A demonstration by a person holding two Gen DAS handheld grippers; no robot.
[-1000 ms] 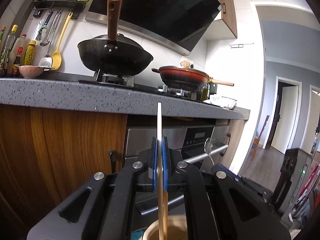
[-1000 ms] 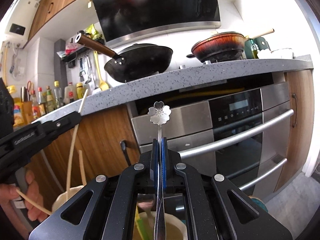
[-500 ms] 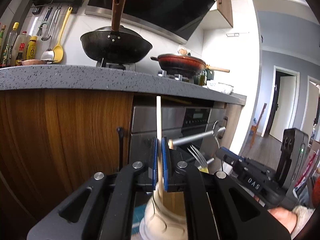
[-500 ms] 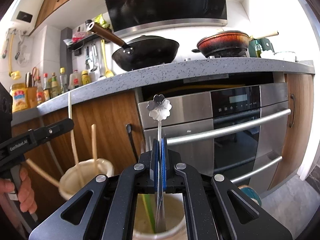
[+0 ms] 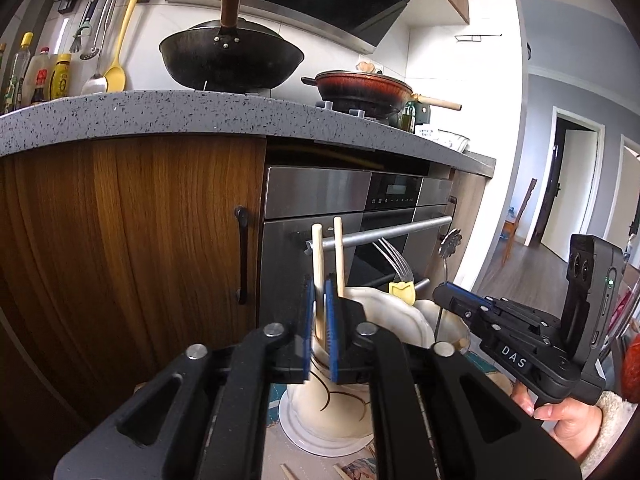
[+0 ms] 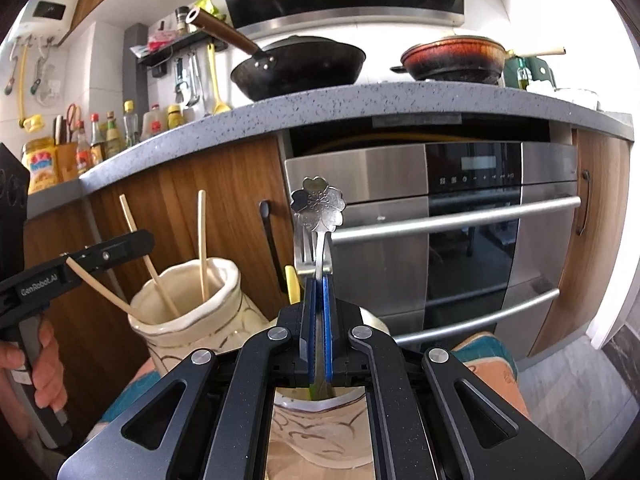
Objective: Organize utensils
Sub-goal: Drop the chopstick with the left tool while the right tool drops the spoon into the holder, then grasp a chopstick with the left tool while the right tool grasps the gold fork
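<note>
Chopsticks (image 5: 318,264) stood in the cream vase (image 5: 328,404) at 6 o'clock; the left hand-held gripper (image 5: 319,320), jaws just parting, loosely flanked one. Right view: right hand-held gripper (image 6: 316,332) pinched a flower-ended spoon (image 6: 319,208) above another vase (image 6: 316,432); oven (image 6: 460,240) behind.

Black claw (image 5: 319,318), blue pads (image 5: 329,328), silver screws; cream fuzzy sleeve (image 5: 608,426).

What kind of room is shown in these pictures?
Most likely a home kitchen: a black wok and a red pan sit on a stove above a speckled countertop, with a built-in oven below.
</note>
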